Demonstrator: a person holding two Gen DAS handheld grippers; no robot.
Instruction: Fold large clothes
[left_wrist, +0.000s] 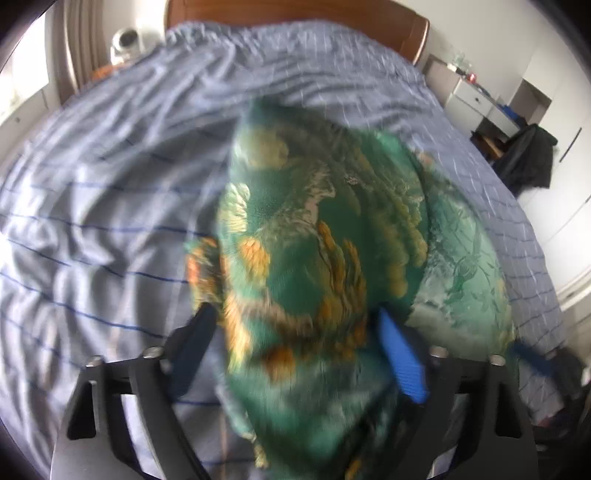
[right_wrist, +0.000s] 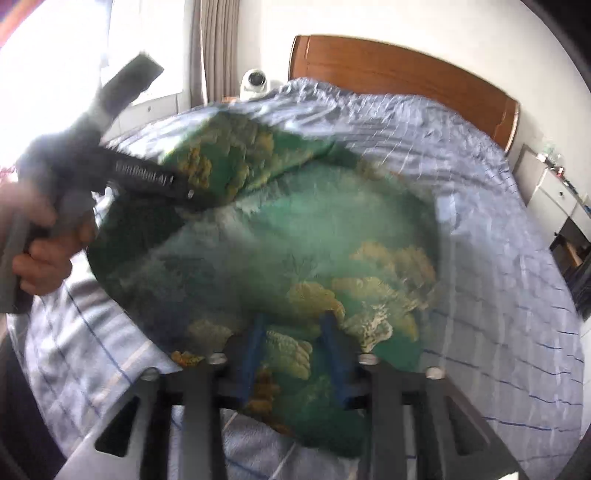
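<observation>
My left hand-held gripper (left_wrist: 295, 325) stood spread wide around the green garment (left_wrist: 317, 229) on the bed (left_wrist: 92, 192). My right hand-held gripper (right_wrist: 295, 325) straddled the garment's near edge, jaws partly apart, not pinching.

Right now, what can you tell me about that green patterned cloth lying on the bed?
The green cloth with yellow and orange leafy print looks thin and silky. It lies bunched and partly folded on the blue-grey striped bedsheet, one layer flopped over another, its paler reverse showing on one side. Its near edge sits between the blue-padded jaws of the right gripper, and a fold rises between the wide jaws of the left gripper. Blur hides any seams.
</observation>
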